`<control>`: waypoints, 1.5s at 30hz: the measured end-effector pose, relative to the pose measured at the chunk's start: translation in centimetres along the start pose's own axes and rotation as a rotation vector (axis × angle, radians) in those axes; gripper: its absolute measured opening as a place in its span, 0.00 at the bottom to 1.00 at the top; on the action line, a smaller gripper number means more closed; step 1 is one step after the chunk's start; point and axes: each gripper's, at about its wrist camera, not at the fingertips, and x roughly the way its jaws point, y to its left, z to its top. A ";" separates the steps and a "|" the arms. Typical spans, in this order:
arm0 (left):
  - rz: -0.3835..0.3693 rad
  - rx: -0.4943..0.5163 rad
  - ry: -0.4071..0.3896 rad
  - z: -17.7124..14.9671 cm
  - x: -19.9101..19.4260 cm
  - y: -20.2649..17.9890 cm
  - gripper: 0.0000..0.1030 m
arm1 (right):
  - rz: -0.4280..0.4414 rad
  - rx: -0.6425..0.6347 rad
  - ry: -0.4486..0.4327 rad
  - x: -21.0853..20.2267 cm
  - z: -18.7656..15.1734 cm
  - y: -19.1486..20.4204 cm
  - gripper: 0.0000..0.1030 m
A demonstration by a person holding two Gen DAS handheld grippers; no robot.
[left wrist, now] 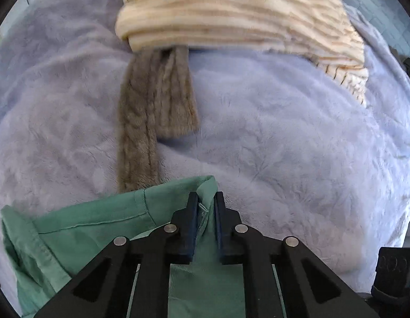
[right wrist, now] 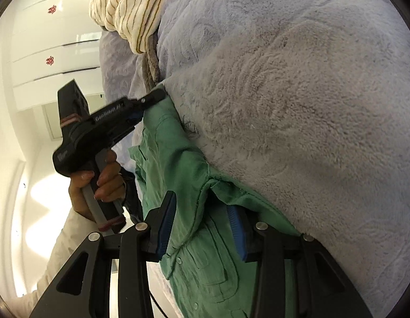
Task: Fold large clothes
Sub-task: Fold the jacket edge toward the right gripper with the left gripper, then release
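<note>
A green button shirt (left wrist: pixel 80 220) lies at the near edge of a bed with a pale lilac fleece blanket (left wrist: pixel 284 132). My left gripper (left wrist: pixel 206 198) is shut on the shirt's edge, with green cloth pinched between its narrow jaws. In the right wrist view the shirt (right wrist: pixel 178 159) hangs along the blanket's (right wrist: pixel 297 106) side. My right gripper (right wrist: pixel 202 206) has its jaws apart around a bunched fold of the shirt. The left gripper (right wrist: pixel 158 95) shows there too, held by a hand and gripping the shirt's far end.
A cream striped quilt (left wrist: pixel 231 13) lies at the far end of the bed, with a grey-brown knitted scarf (left wrist: pixel 149 111) trailing from under it toward the shirt. White cupboards (right wrist: pixel 46 39) stand beside the bed. A black device (left wrist: pixel 392 273) sits at the lower right.
</note>
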 end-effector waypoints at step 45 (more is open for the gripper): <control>0.262 -0.276 -0.196 -10.9 -6.8 6.9 0.93 | -0.276 -0.454 -0.056 2.8 4.7 7.3 0.44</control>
